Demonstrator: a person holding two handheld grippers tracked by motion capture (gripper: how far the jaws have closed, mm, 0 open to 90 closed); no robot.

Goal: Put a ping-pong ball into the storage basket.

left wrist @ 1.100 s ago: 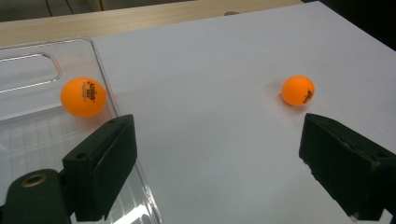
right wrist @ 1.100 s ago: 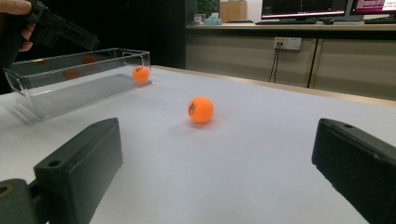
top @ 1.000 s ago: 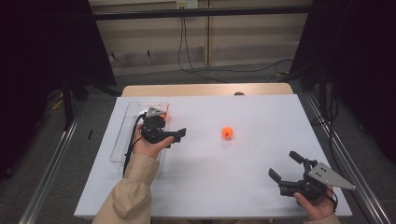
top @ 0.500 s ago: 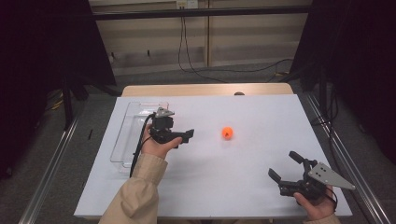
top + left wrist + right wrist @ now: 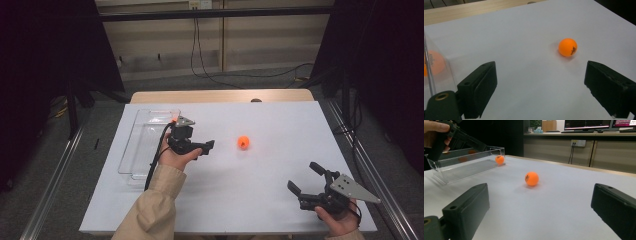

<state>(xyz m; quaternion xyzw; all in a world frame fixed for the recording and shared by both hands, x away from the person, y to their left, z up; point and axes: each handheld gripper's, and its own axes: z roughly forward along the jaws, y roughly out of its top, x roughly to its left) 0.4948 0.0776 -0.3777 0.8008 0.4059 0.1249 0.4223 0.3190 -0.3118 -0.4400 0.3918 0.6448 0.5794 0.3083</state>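
Clear tray (image 5: 131,155), surface's left, one orange ball (image 5: 499,159) inside; left claw (image 5: 204,148), jaws apart, empty, beside tray, facing loose ball (image 5: 243,142) mid-surface: orange, glossy, printed mark; likely step: approach, then close around it; right claw (image 5: 306,179), apart, idle, near right corner.

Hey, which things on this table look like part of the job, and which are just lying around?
Likely part of the job:
- orange ball on the sheet
- clear tray holding another ball
- left claw, open
- right claw, open

Just lying about:
- wall cables
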